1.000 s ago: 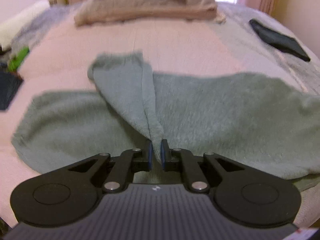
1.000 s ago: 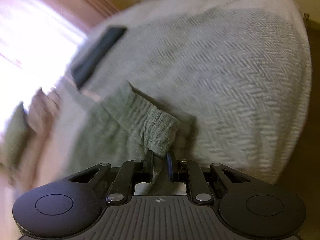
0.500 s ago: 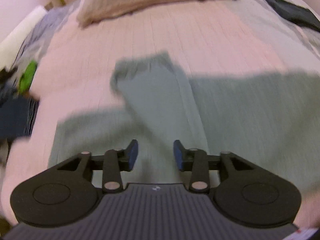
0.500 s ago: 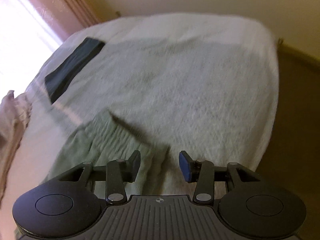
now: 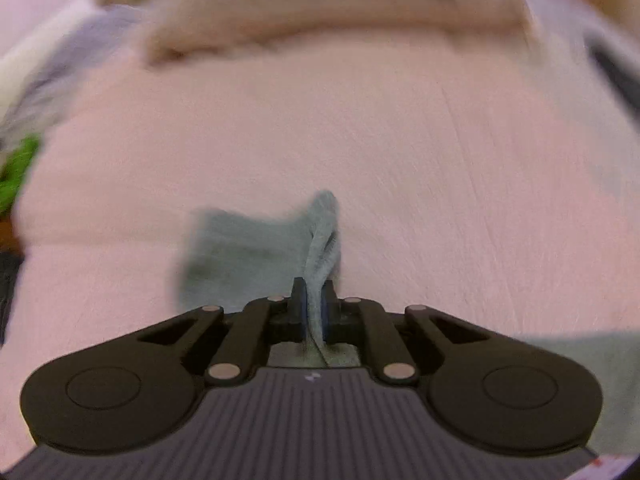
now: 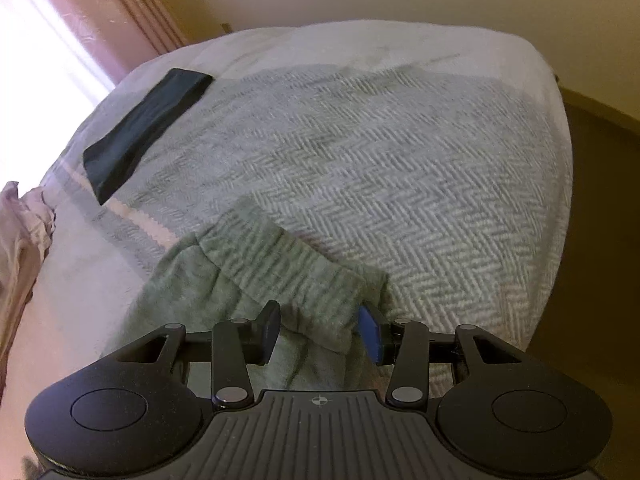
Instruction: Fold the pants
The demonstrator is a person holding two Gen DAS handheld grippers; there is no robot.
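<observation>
Sage-green pants (image 6: 280, 272), grey herringbone blanket (image 6: 400, 168), pink sheet (image 5: 320, 140)

No readable text, brand or number anywhere in my two views. Only marks: small pale logo on my left gripper (image 5: 315, 307) body, crosshair symbol on my right gripper (image 6: 320, 330) body, both at 6 o'clock.

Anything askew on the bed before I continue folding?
Nothing damaged. The green pants' ribbed waistband lies bunched and crooked between the right gripper's open fingers; the left gripper pinches a blurred fabric end.
</observation>
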